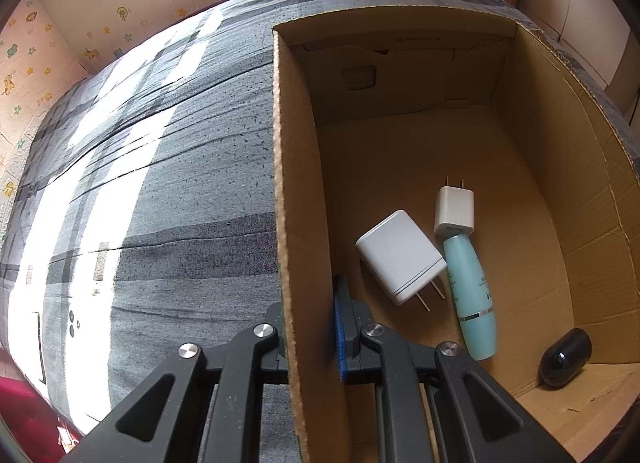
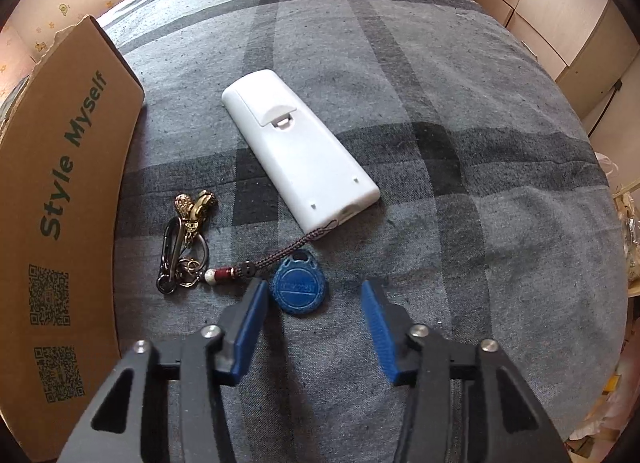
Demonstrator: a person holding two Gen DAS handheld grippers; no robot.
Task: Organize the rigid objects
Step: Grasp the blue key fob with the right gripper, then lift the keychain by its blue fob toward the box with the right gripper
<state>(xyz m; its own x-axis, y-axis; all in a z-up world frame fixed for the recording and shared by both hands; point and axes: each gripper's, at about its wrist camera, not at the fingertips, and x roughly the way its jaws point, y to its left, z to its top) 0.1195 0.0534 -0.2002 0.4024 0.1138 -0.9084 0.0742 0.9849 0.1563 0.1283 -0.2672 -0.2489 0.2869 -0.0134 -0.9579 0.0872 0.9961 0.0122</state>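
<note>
My left gripper (image 1: pixel 310 303) is shut on the left wall of an open cardboard box (image 1: pixel 292 183), one finger outside and one inside. On the box floor lie a large white charger (image 1: pixel 400 257), a small white charger (image 1: pixel 454 209), a teal bottle (image 1: pixel 472 299) and a black oval gadget (image 1: pixel 564 357). My right gripper (image 2: pixel 314 287) points down at the bed with its jaws apart around a blue key fob (image 2: pixel 299 293). The fob lies flat close to the left pad, and the right pad stands well clear of it.
A white remote (image 2: pixel 300 155) lies face down beyond the fob, its beaded cord (image 2: pixel 248 269) trailing toward a key ring with brass charms (image 2: pixel 188 239). The box's printed outer wall (image 2: pixel 68 183) rises at the left. Grey plaid bedding (image 2: pixel 460 203) stretches to the right, with cupboards past the bed's edge.
</note>
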